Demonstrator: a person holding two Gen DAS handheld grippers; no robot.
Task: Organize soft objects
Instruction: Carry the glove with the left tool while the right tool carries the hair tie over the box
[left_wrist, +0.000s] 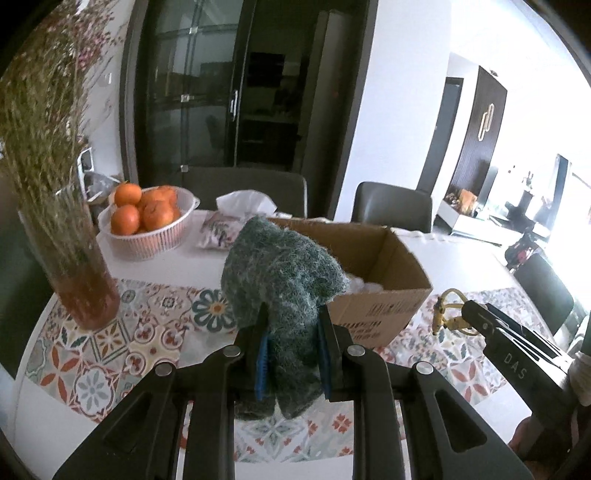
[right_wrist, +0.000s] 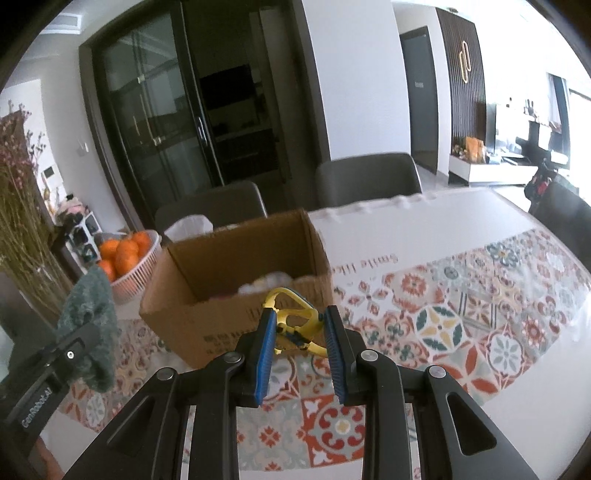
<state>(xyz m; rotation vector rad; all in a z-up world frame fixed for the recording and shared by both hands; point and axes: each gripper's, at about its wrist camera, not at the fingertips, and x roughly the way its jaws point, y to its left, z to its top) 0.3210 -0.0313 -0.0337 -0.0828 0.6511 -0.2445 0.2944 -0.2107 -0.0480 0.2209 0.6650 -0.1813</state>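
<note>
I see the cardboard box (right_wrist: 236, 291) open on top, so a gripper can pass in from above. A vase (left_wrist: 79, 273) and fruit basket (left_wrist: 147, 229) crowd the tabletop's (right_wrist: 461, 236) left edge; toward its right edge the surface lies bare.

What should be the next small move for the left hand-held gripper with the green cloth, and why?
Probably carry it a little forward and right, over the open cardboard box, then release. The left hand-held gripper already clamps the fuzzy green cloth above the table, just short of the box, which already holds pale soft items.
</note>
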